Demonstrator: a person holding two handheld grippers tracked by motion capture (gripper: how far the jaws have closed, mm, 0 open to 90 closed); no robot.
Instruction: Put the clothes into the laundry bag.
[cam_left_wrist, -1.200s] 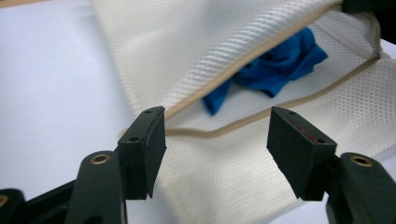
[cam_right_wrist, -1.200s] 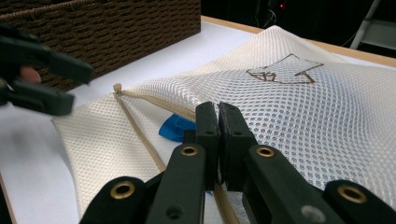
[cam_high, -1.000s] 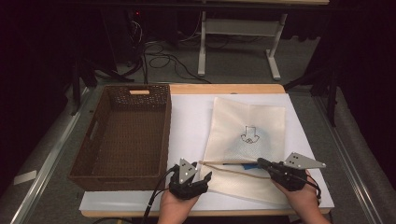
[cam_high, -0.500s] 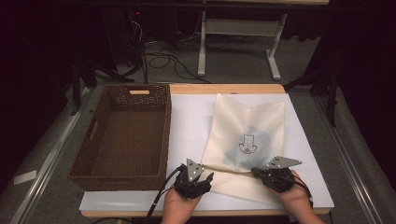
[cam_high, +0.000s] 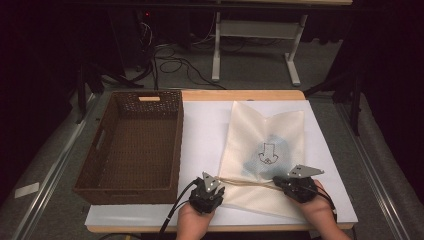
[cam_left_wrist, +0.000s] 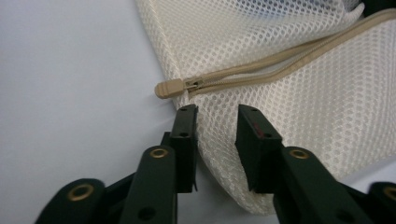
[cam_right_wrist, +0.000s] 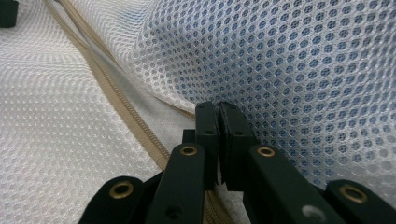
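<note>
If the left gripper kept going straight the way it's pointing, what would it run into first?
Most likely the cream mesh bag: the left gripper already has the bag's edge between its jaws, which have just been closing. Just beyond lies the tan zipper pull, slightly left of the line; depth is hard to judge.

Black tool jaws with brass rivets; grey three-cornered plates; black cable.

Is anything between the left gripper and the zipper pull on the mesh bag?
Nothing visible. The left gripper has bag mesh between its jaws; the zipper pull lies just beyond its tips, uncovered.
</note>
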